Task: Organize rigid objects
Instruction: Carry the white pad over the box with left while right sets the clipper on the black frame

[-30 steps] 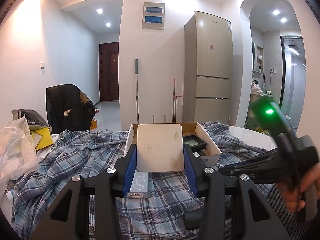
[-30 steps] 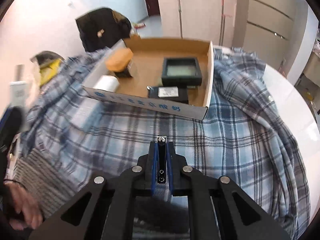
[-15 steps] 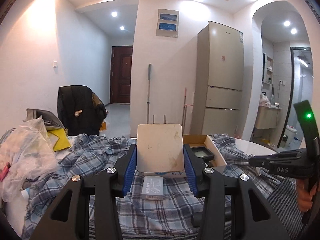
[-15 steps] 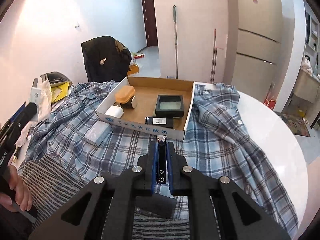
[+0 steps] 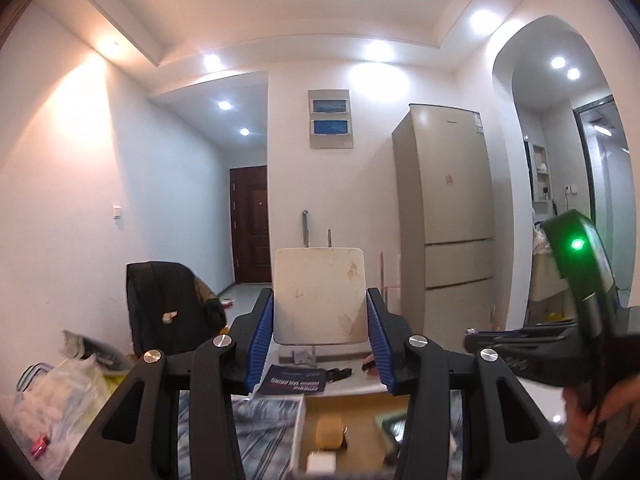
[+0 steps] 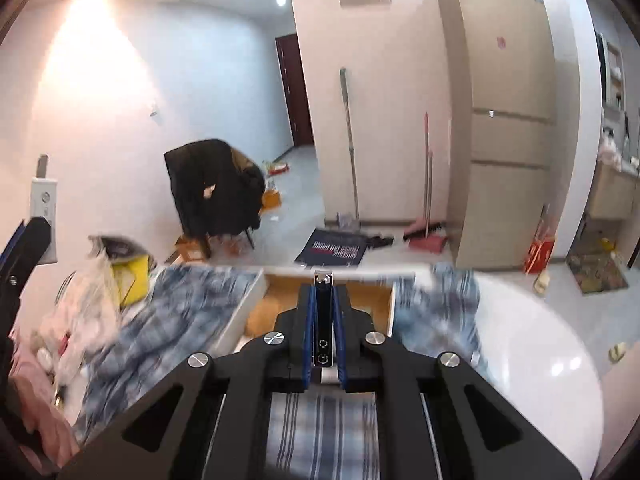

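My left gripper (image 5: 319,302) is shut on a flat white square block (image 5: 320,276) with brown stains, held upright between the blue pads (image 5: 260,328). My right gripper (image 6: 324,294) is shut on a thin metal nail clipper (image 6: 323,320) that points forward. Both are raised above an open cardboard box (image 5: 300,436), which holds an orange block (image 5: 330,432), a small white piece (image 5: 320,462) and a dark framed item (image 5: 394,426). In the right wrist view the box (image 6: 276,300) lies just beyond the fingertips, blurred. The right gripper body with a green light (image 5: 576,245) shows at the right.
A blue plaid cloth (image 6: 180,320) covers the round white table (image 6: 532,352). Plastic bags (image 5: 68,400) pile up at the left. Behind stand a chair with a black jacket (image 6: 212,192), a fridge (image 5: 444,220) and brooms (image 6: 428,184) against the wall.
Both grippers have risen, each keeping its object. The box and cloth have dropped to the bottom of both views, and the far floor and ceiling have come into sight.
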